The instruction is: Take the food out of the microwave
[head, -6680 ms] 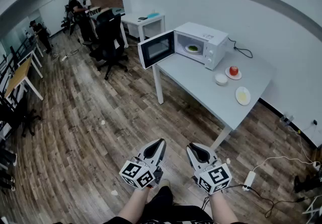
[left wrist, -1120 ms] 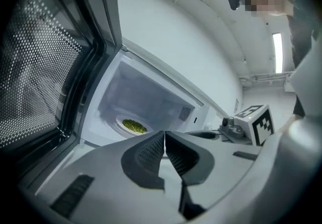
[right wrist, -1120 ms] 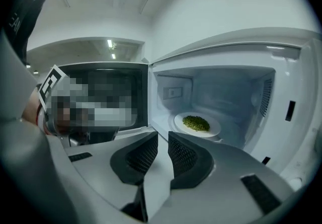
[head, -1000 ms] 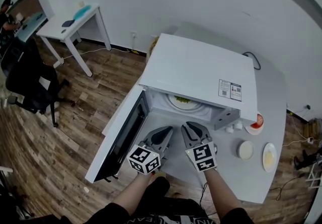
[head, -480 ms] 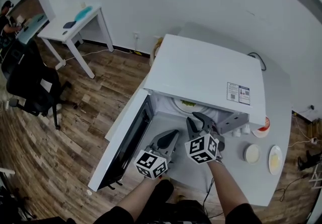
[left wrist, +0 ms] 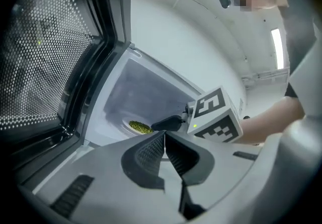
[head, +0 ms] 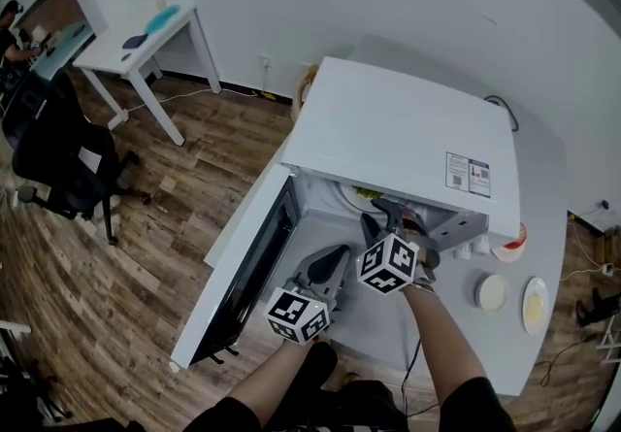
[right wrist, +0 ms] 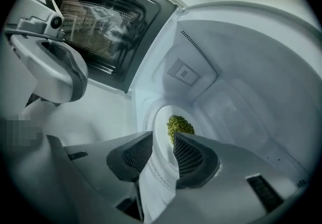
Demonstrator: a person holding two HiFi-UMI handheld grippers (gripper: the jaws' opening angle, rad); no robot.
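- The microwave (head: 398, 144) fills the middle of the head view on a grey table (head: 543, 226); its door (head: 247, 270) hangs open toward the lower left;
- the food (right wrist: 179, 126), a green heap, lies on a white plate (right wrist: 160, 122) on the oven floor, at the centre of the right gripper view;
- the right gripper (right wrist: 162, 150) reaches into the cavity, tilted downward; its jaws have just been opening and stand apart; the plate's near rim shows in the gap, with no pad pressing on it;
- the left gripper (left wrist: 165, 140) hovers outside the opening, at the lower centre of the head view; its jaws are closed together on nothing;
- a small bowl (head: 491, 292) and a saucer (head: 535, 306) sit at the table's lower right.
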